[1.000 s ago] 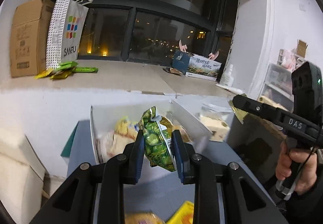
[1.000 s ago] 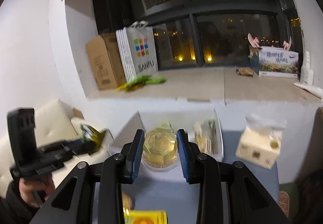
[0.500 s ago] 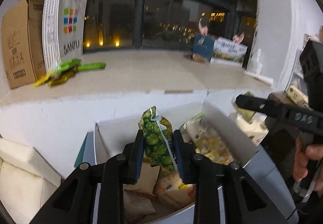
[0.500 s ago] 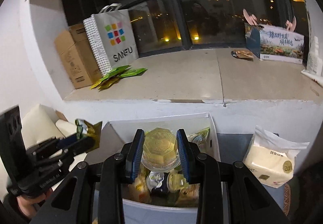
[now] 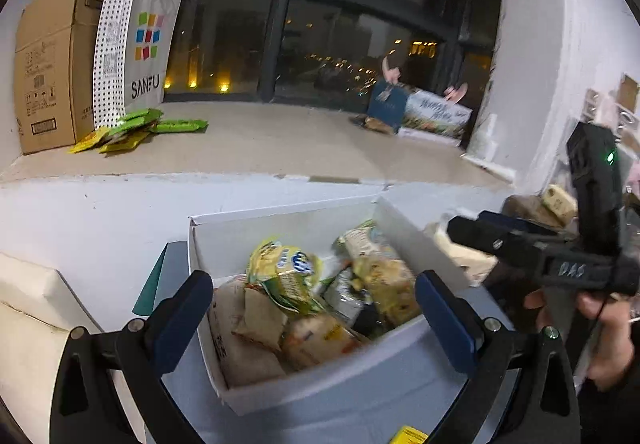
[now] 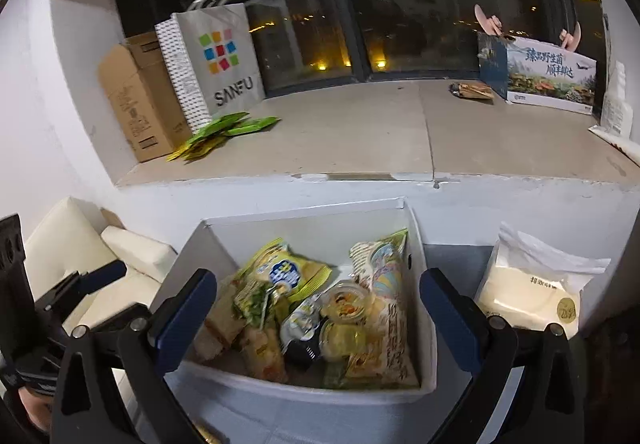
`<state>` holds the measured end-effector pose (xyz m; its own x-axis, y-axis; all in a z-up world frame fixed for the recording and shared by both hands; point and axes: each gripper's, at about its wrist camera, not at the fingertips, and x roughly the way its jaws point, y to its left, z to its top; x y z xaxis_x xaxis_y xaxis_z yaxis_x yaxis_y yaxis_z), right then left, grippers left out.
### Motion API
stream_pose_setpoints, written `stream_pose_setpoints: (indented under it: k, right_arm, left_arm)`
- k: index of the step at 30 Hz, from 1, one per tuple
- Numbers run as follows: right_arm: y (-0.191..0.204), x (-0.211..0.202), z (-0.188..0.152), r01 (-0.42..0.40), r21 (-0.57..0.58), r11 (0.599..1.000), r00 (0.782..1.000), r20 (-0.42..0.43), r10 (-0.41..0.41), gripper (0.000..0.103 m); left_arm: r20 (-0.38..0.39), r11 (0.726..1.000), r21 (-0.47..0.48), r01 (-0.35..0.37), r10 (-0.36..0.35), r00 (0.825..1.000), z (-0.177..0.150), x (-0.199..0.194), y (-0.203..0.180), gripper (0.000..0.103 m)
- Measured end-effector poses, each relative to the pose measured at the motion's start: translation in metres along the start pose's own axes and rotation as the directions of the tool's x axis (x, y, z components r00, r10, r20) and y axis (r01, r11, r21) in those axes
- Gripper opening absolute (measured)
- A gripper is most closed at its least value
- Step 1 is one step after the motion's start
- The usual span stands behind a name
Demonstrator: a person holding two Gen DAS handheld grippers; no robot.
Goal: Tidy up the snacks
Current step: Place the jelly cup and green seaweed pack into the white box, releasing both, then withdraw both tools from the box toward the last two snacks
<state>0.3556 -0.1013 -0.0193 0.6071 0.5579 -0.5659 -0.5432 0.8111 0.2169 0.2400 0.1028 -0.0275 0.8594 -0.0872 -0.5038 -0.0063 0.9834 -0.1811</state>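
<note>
A white open box (image 5: 280, 222) (image 6: 308, 390) on a grey-blue table holds several snack packets. A green pea packet (image 6: 254, 298) lies among them next to a yellow-green chip bag (image 5: 286, 264) (image 6: 286, 274). Two clear jelly cups (image 6: 344, 302) lie in the box's middle beside a tall pale packet (image 6: 386, 276). My left gripper (image 5: 314, 318) is open and empty, above the box's near side. My right gripper (image 6: 318, 318) is open and empty, also over the box. The right gripper shows in the left wrist view (image 5: 466, 230) at the right.
A tissue pack (image 6: 532, 292) stands right of the box. A wide sill behind holds a cardboard box (image 5: 50, 63), a SANFU bag (image 5: 136, 47), green sachets (image 5: 140, 127) and a printed carton (image 6: 544, 73). A cream cushion (image 6: 80, 256) lies at left. A yellow packet (image 5: 408, 436) lies on the near table.
Both grippers have opened over the box. The green pea packet left my left gripper and the jelly cup left my right gripper; both now lie in the box.
</note>
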Motion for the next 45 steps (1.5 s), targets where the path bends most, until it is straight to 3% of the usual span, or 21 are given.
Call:
stream_pose_setpoints:
  k: [9,13,18,23,29,40,45]
  right_arm:
    - [0.032,-0.088,-0.039,-0.033,-0.203,0.979,0.991,0.123,0.058,0.103]
    - [0.038,-0.133,-0.075,-0.068,-0.234,0.97,0.979,0.173,0.11,0.103]
    - [0.039,-0.171,-0.133,-0.054,-0.215,0.975,0.975,0.2,0.098,0.103]
    - [0.033,-0.186,-0.177,-0.064,-0.133,0.989,0.977,0.196,0.09,0.103]
    - [0.024,-0.191,-0.208,-0.06,-0.062,0.996,0.983,0.171,0.07,0.103]
    - [0.029,-0.188,-0.22,-0.05,-0.075,0.996,0.987,0.147,0.06,0.103]
    - [0.034,-0.174,-0.222,-0.057,-0.106,0.993,0.993,0.096,0.067,0.103]
  left_arm:
    - [0.076,0.996,0.062,0.069,-0.074,0.994,-0.042,-0.095,-0.03,0.103]
    - [0.093,0.994,0.071,0.084,-0.09,0.992,-0.074,-0.125,-0.04,0.103]
    - [0.094,0.995,0.044,0.091,-0.095,0.991,-0.115,-0.147,-0.051,0.103]
    - [0.037,0.994,0.048,0.095,-0.096,0.995,-0.144,-0.149,-0.062,0.103]
    - [0.036,0.99,0.058,0.125,-0.128,0.991,-0.153,-0.159,-0.072,0.103]
    - [0.045,0.993,0.053,0.102,-0.105,0.994,-0.153,-0.166,-0.065,0.103]
    - [0.049,0.995,0.048,0.088,-0.091,0.995,-0.155,-0.168,-0.057,0.103]
